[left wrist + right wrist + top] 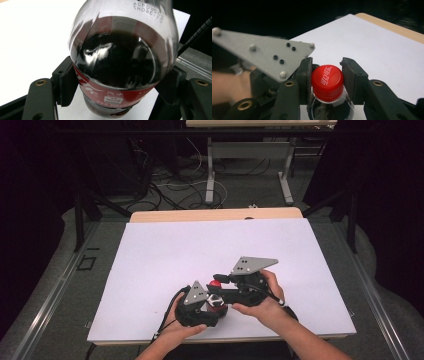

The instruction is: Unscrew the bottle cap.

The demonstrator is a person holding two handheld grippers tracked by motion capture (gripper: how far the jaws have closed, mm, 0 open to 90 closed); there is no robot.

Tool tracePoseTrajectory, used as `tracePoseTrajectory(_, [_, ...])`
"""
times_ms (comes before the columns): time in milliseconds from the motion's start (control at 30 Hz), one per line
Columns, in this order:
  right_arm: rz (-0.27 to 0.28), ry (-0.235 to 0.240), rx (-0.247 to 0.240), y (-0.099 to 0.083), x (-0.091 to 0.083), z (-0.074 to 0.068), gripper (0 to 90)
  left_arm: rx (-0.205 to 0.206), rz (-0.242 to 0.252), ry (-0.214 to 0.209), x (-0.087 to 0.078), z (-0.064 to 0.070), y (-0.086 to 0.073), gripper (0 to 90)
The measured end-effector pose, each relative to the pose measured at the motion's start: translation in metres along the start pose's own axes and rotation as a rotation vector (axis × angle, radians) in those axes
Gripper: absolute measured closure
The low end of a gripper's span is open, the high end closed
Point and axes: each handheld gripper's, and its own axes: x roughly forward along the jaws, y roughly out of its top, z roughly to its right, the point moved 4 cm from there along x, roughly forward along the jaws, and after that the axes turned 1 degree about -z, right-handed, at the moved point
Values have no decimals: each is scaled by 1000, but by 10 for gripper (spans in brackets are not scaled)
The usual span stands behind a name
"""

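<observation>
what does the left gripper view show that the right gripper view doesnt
The left gripper view alone shows the bottle's body: the dark drink inside, the red label with white print, and the left gripper with its jaws clamped on the label band.

The right gripper view alone shows the red cap with white lettering, the right gripper with its jaws set close on either side of the cap, and the other gripper's grey plate.

Both show the same bottle and the white table top.

White table top, floor cables
</observation>
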Motion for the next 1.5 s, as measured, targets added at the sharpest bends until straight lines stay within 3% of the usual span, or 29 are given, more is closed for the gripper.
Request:
tracePoseTrajectory(300, [-85,411,-235,11,4,31,614,20,3,-16,0,2,0,294])
tracePoseTrajectory(433, [-92,534,-306,13,7,38,614,23,18,-22,1,4,0,293])
tracePoseTrajectory(567, [-101,569,-337,13,7,40,614,25,2,-27,1,4,0,293])
tracePoseTrajectory(667, [-102,545,-330,13,8,41,610,14,15,-20,2,3,0,293])
tracePoseTrajectory(733, [-89,480,-302,13,7,39,514,21,11,-18,0,2,0,293])
tracePoseTrajectory(967, [-24,339,-150,16,-4,27,479,7,19,1,0,-1,1,293])
tracePoseTrajectory(1033, [7,273,-113,16,-6,21,486,2,14,3,0,0,0,293])
tracePoseTrajectory(1133, [40,130,-5,13,-11,10,538,1,11,1,-1,-1,0,293])
tracePoseTrajectory(1167, [40,130,-5,13,-11,10,538,1,11,1,-1,-1,0,293])
tracePoseTrajectory(1200, [52,42,24,10,-12,4,542,0,11,3,-1,-1,0,293])
tracePoseTrajectory(1267, [61,-8,51,6,-12,-1,548,1,14,12,0,0,1,293])
tracePoseTrajectory(1433, [61,-105,21,2,-8,-9,547,-10,21,13,1,1,1,293])
tracePoseTrajectory(1500, [53,-108,24,1,-7,-9,547,-11,21,12,1,1,1,292])
